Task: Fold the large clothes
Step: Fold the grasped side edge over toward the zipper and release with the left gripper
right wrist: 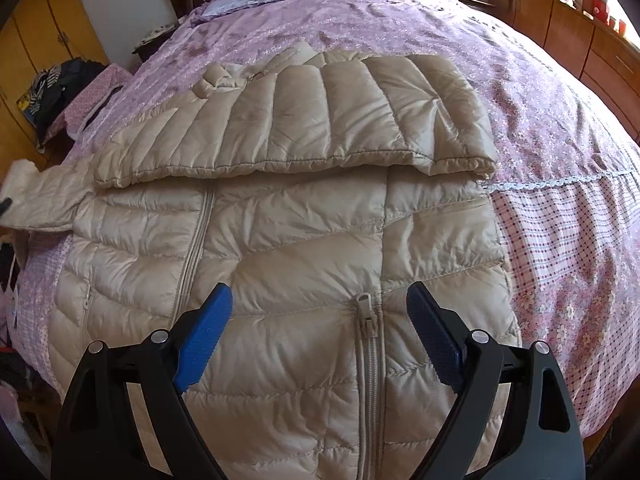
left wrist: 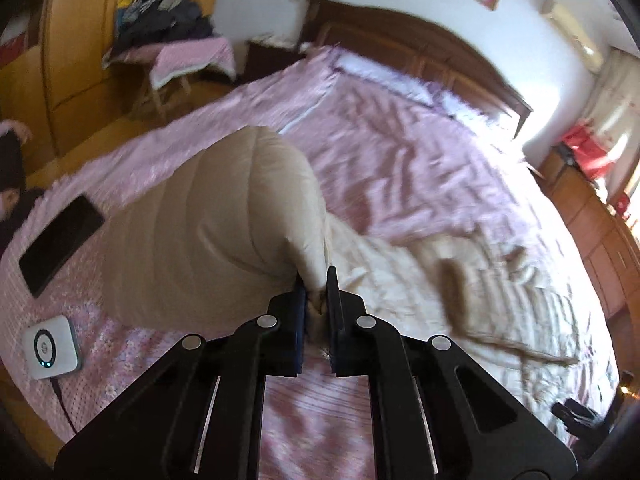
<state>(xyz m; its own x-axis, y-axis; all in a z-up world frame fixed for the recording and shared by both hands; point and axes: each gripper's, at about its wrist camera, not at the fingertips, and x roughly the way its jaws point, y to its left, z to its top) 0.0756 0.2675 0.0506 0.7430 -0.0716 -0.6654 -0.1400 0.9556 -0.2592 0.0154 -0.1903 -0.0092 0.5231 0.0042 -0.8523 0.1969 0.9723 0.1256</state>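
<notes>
A beige quilted down jacket (right wrist: 280,248) lies front-up on the pink bed, its zip running toward me. One sleeve (right wrist: 304,120) is folded across the chest. In the left wrist view my left gripper (left wrist: 316,280) is shut on the cuff end of the other sleeve (left wrist: 224,216), which hangs lifted above the bed and fills the middle of that view. The jacket body (left wrist: 460,280) lies blurred to the right. My right gripper (right wrist: 320,304) stands open just above the lower front of the jacket, astride the zip pull (right wrist: 366,304), with nothing between its blue pads (right wrist: 204,336).
A black phone (left wrist: 60,244) and a white device with a cable (left wrist: 50,346) lie on the bedspread (left wrist: 400,152) at the left. A wooden headboard (left wrist: 420,48) and pillows are at the far end. A stool with piled clothes (left wrist: 160,24) stands beside the bed, cabinets (right wrist: 580,52) at right.
</notes>
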